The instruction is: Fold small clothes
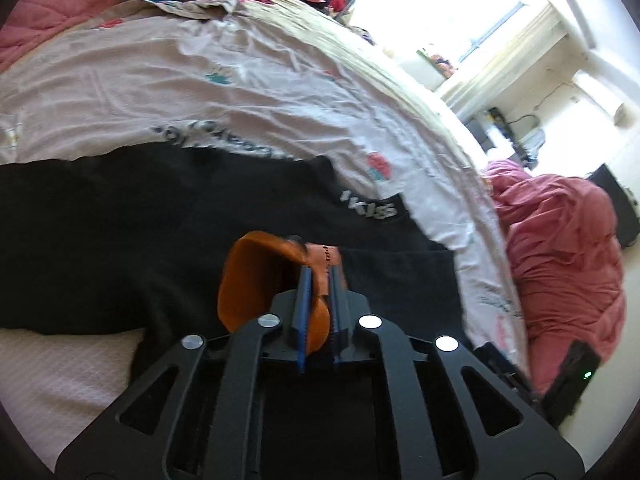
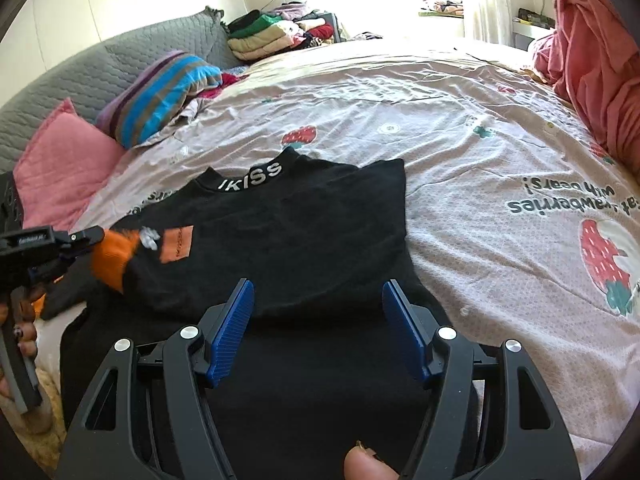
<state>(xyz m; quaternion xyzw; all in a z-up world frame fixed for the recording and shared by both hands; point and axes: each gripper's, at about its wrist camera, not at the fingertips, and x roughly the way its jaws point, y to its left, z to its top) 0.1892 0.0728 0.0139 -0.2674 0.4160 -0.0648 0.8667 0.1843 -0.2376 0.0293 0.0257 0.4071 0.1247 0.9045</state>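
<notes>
Pinching the orange cuff [image 1: 276,280] between our left gripper [image 1: 320,280] jaws | black top [image 2: 288,240] lies ahead, collar farthest | right gripper [image 2: 318,300] jaws spread above its hem.

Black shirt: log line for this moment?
left gripper shut on orange cuff | right gripper open above black shirt | bed sheet
</notes>
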